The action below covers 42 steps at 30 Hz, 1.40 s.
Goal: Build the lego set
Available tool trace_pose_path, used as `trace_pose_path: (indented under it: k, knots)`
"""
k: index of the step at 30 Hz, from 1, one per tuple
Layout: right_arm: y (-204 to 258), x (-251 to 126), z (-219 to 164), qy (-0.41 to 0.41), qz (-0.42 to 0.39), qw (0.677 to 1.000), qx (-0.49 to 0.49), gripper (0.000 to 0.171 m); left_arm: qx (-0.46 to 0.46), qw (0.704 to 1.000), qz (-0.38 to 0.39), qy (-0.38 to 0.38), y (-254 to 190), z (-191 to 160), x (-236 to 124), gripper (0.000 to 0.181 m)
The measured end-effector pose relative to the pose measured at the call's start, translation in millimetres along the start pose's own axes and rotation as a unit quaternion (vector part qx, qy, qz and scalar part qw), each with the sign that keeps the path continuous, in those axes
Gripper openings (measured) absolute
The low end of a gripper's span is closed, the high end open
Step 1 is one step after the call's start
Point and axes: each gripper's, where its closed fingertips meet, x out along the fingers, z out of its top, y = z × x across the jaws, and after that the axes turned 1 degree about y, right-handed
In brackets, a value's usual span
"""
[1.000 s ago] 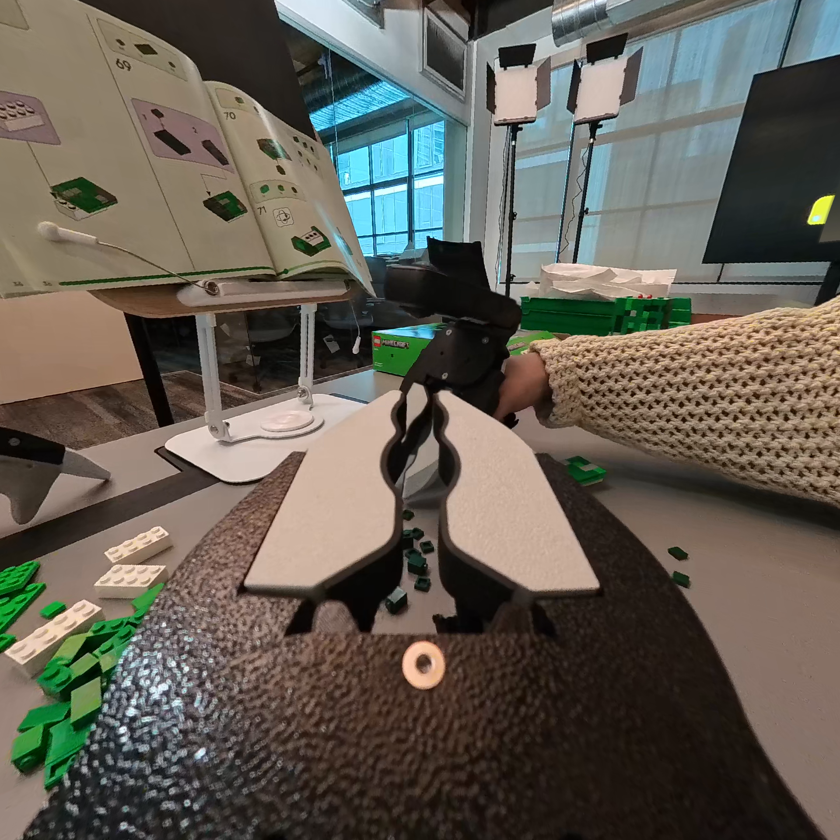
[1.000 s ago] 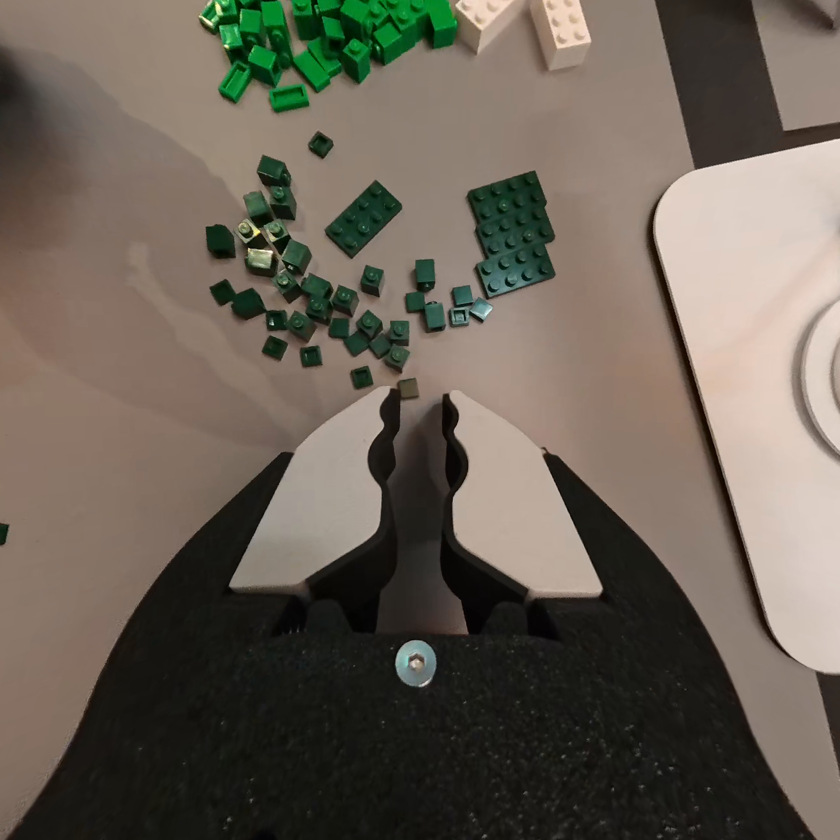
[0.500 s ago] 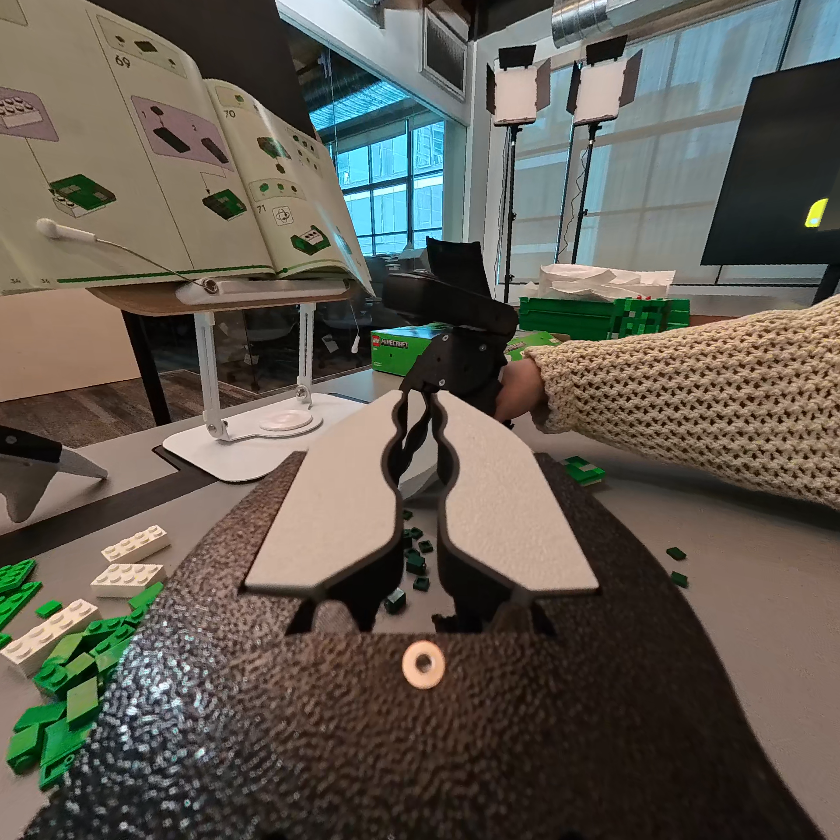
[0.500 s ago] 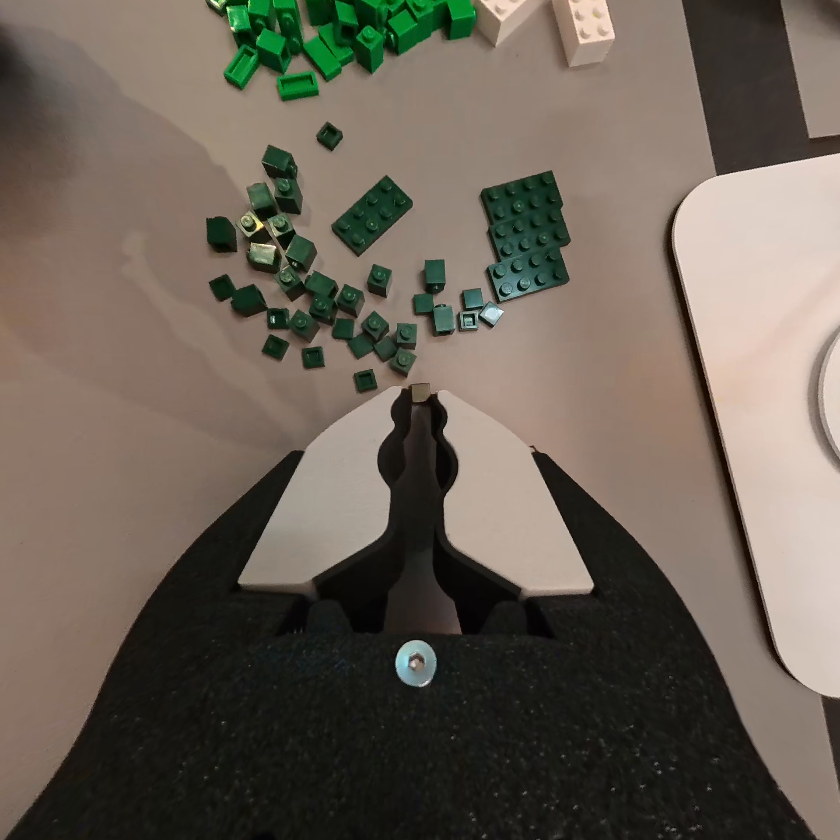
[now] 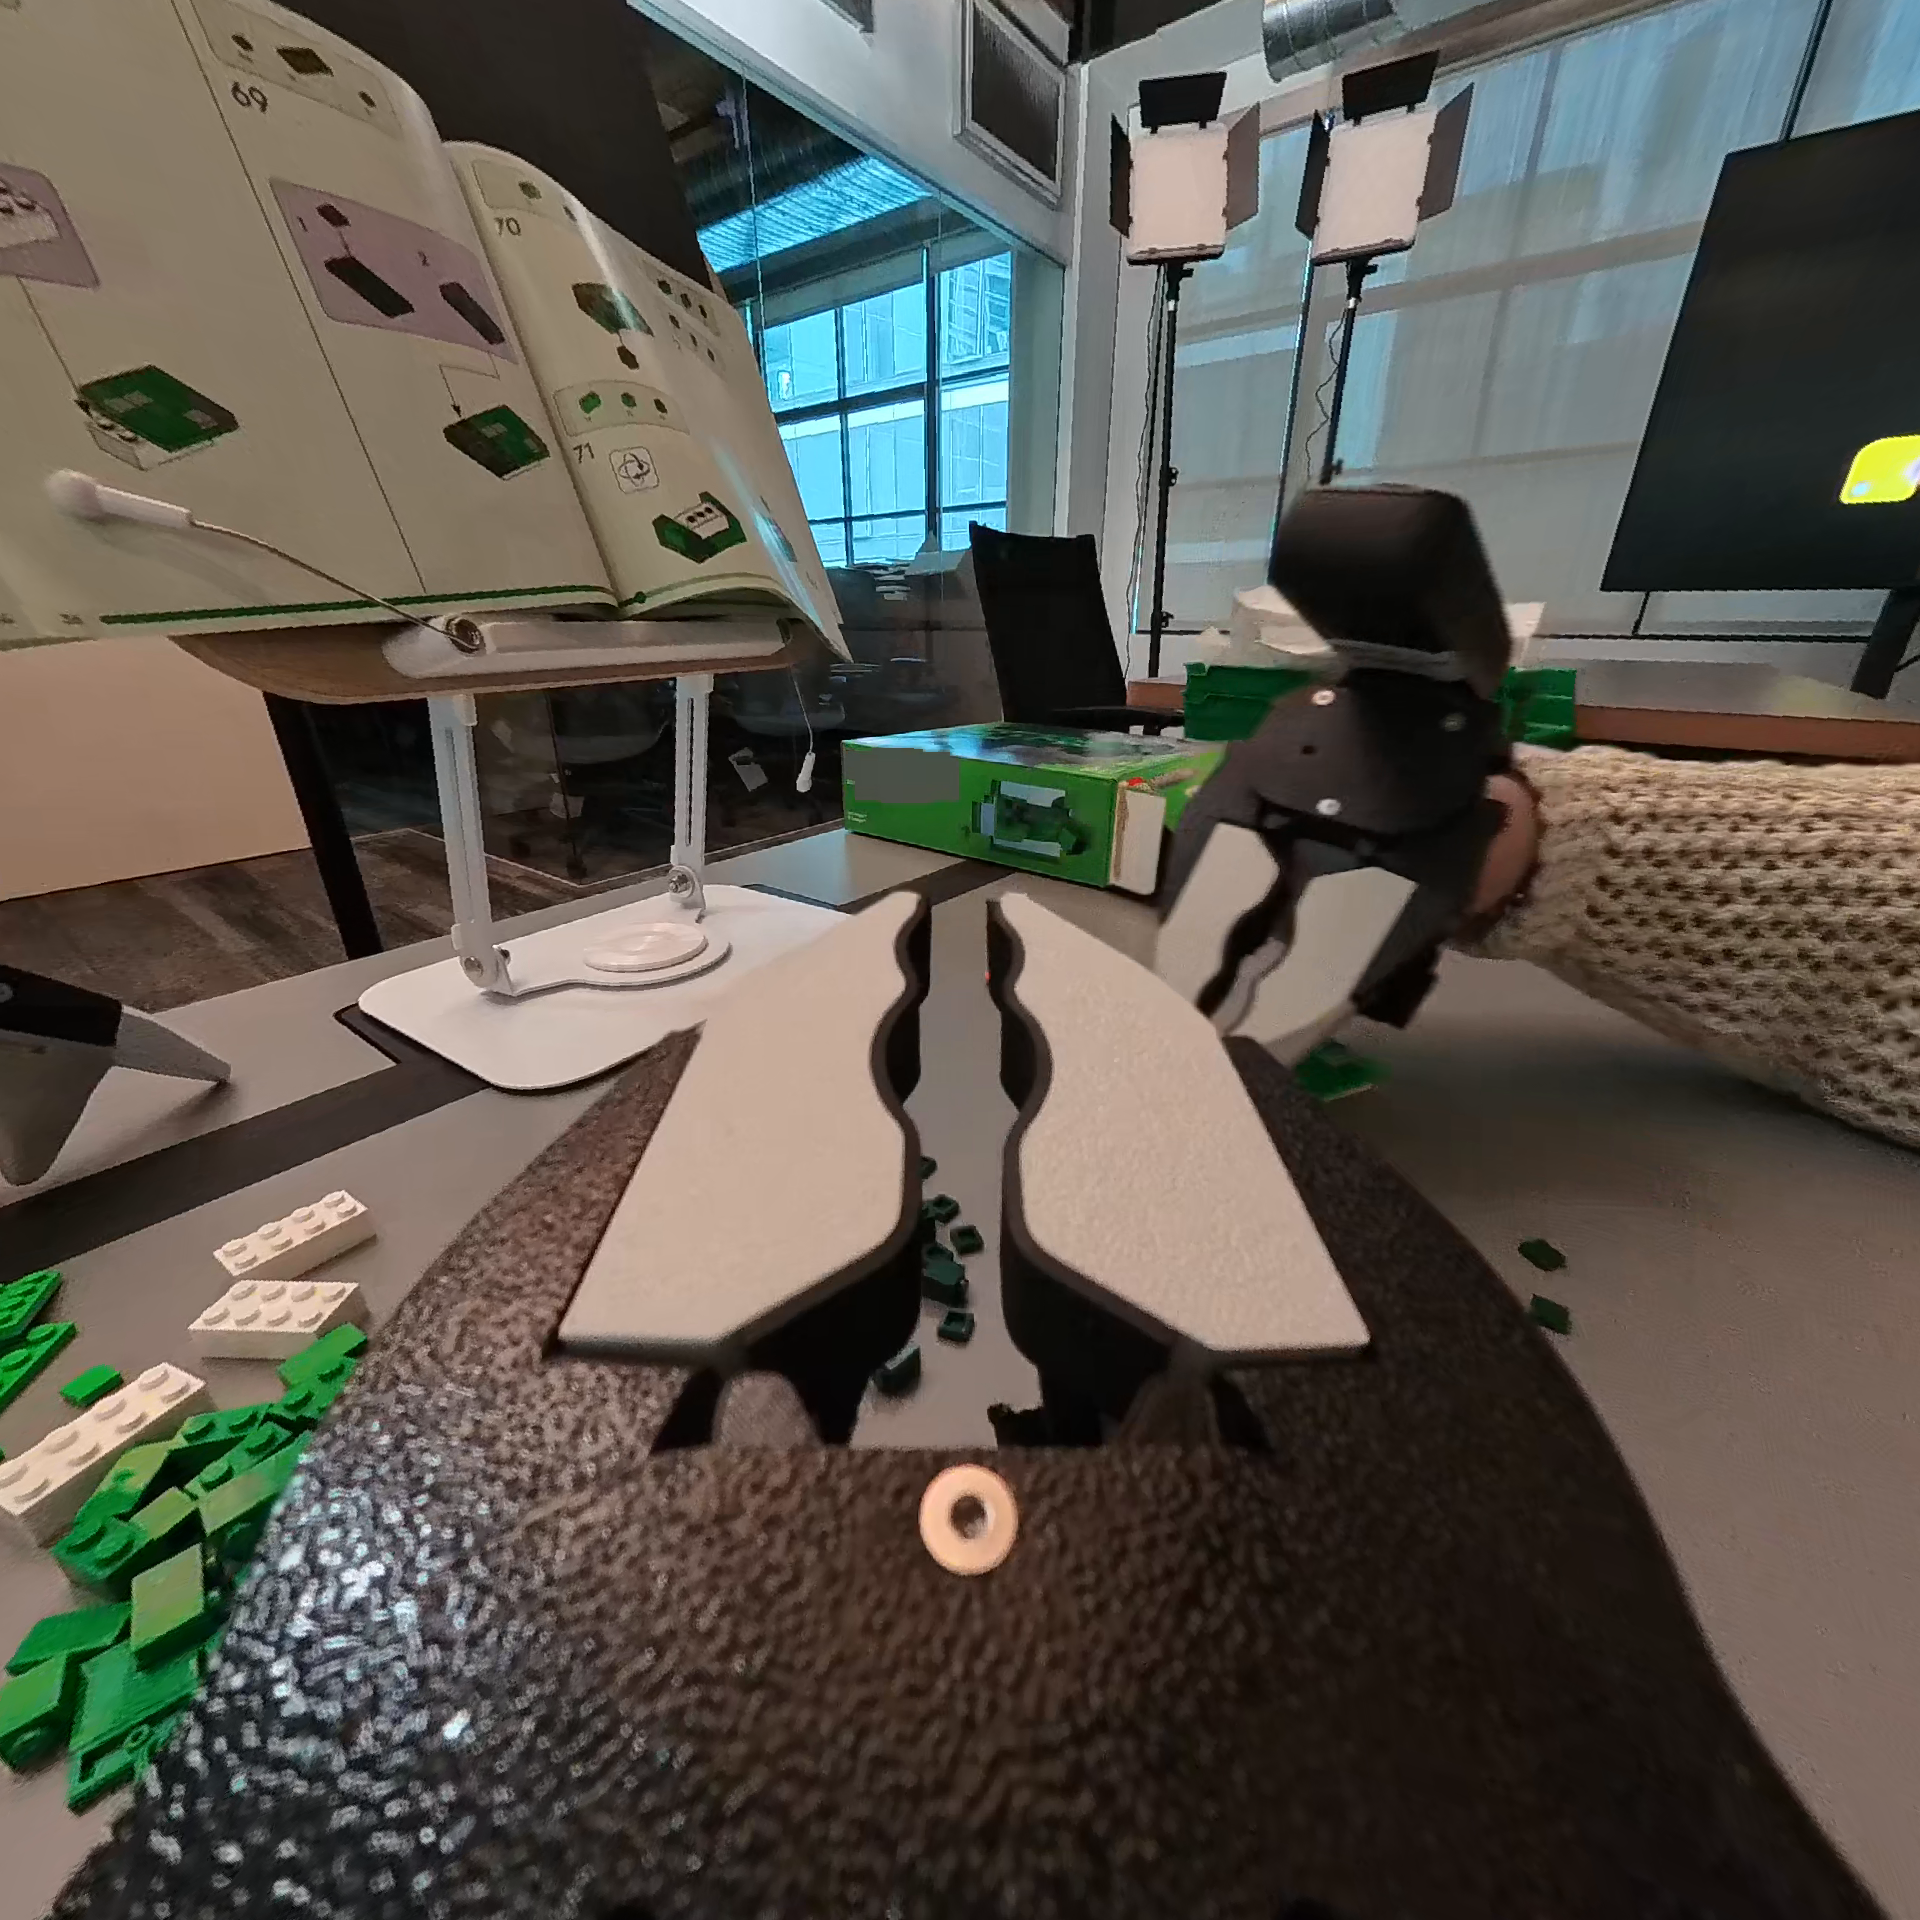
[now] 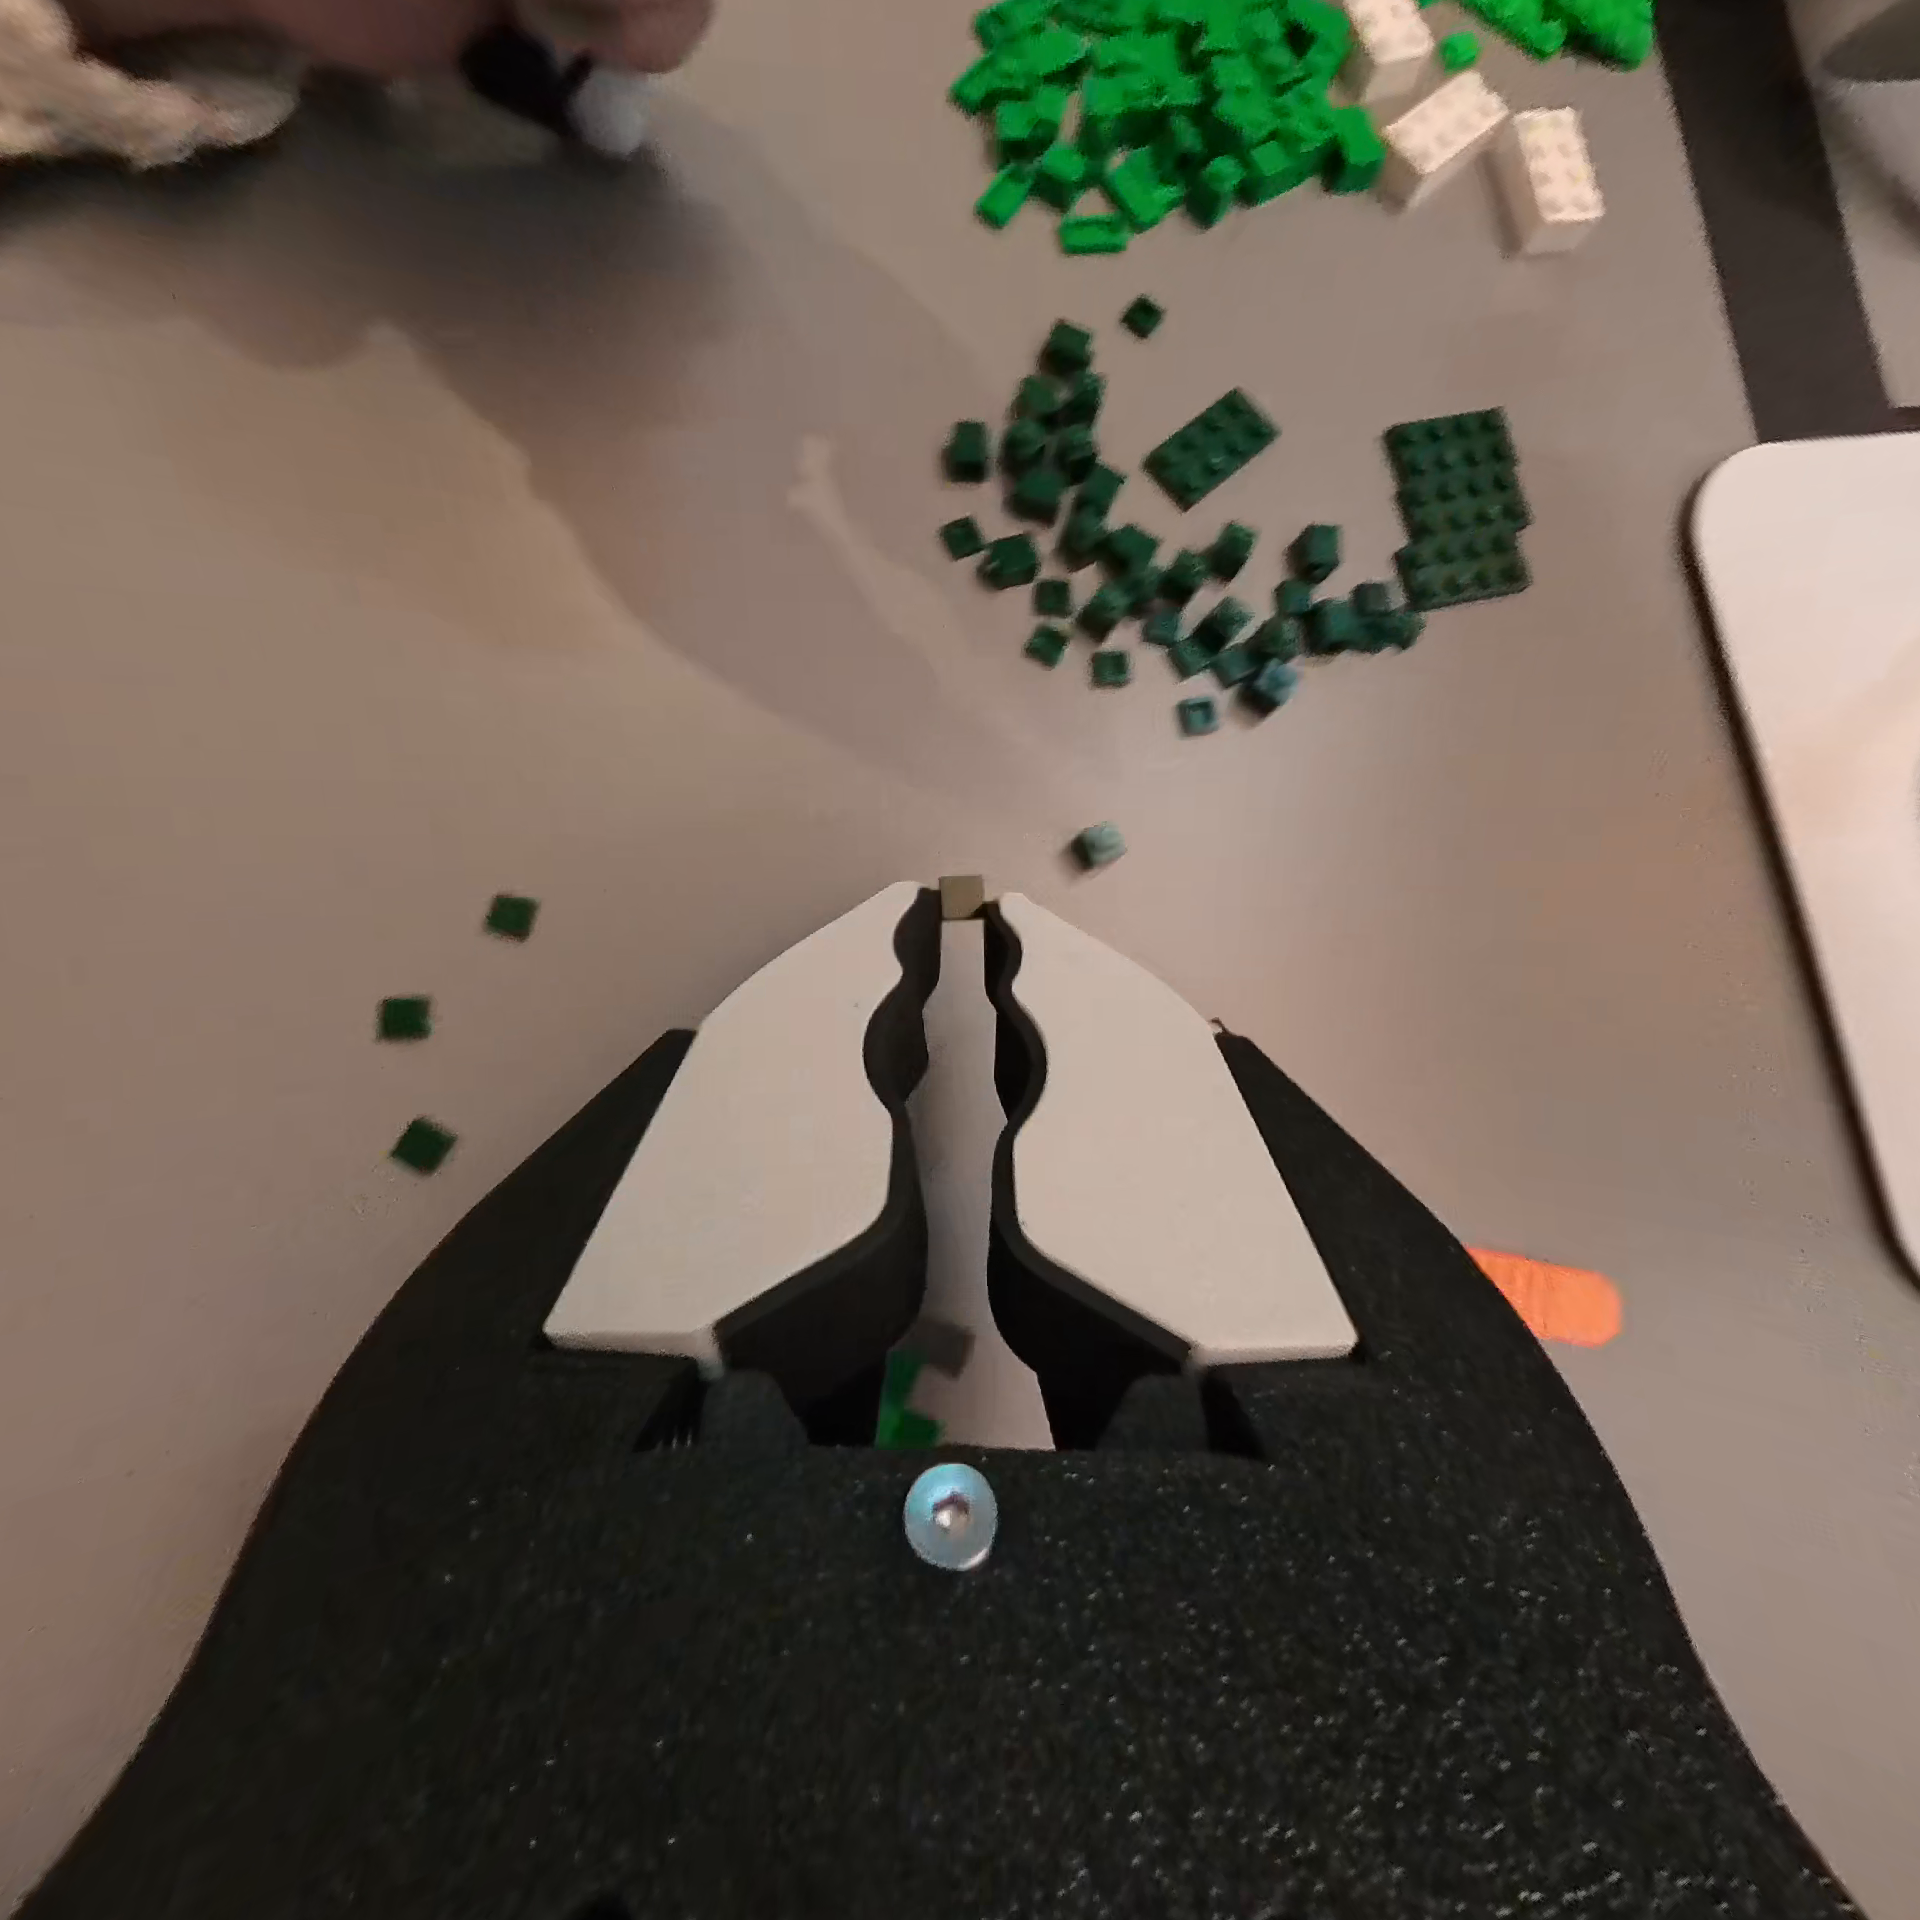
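Note:
My right gripper (image 6: 961, 906) is shut on a small tan one-stud piece (image 6: 961, 896) at its fingertips and holds it above the grey table, near side of the dark green pile (image 6: 1143, 561). It also shows in the left wrist view (image 5: 1262, 971), held by a hand in a knitted sleeve. My left gripper (image 5: 956, 920) hovers over the table; its jaws stand a narrow gap apart with nothing between them. Dark green plates (image 6: 1460, 509) lie right of the pile. Bright green pieces (image 6: 1174, 114) and white bricks (image 6: 1496, 156) lie farther off.
An open instruction book (image 5: 364, 364) rests on a white stand (image 5: 561, 997) at the back left. A green set box (image 5: 997, 810) stands behind. Loose dark green tiles (image 6: 403, 1018) lie left of my right gripper, and an orange object (image 6: 1548, 1299) right of it. Spacing between my two grippers at the tips: around 15 cm. From the right gripper's tips to the orange object (image 6: 1548, 1299) is close to 15 cm.
My right gripper closed on the small tan piece at the pile's edge, then lifted and drew back from the pile with it. My left gripper has hardly moved.

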Motion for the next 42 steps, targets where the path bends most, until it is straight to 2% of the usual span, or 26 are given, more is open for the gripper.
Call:
trace_pose_path:
  k: [5,11,31,34,36,39,42]
  knots:
    - [34,-5,-19,0.020,0.013,1.000,-0.012,0.007,0.001,1.000,-0.001,0.005,-1,-2,1,0.009]
    - [53,-5,-26,0.029,0.023,0.999,-0.020,0.007,-0.002,1.000,-0.003,0.006,-1,-3,1,0.009]
    - [52,-8,-25,0.031,0.015,0.999,-0.030,0.009,0.001,1.000,0.007,0.001,2,0,0,0.011]
    - [47,-13,-19,0.020,0.006,0.999,-0.030,0.010,0.015,0.999,0.049,-0.003,15,3,-5,0.012]
    - [41,-15,-12,0.006,-0.007,1.000,-0.028,0.011,0.032,0.992,0.125,0.004,37,3,-13,0.013]
    - [32,-18,3,-0.019,-0.028,0.999,-0.023,0.013,0.068,0.957,0.276,0.056,80,-3,-40,0.011]
    - [21,-19,16,-0.037,-0.052,0.998,-0.019,0.013,0.081,0.927,0.357,0.079,105,-4,-63,0.011]
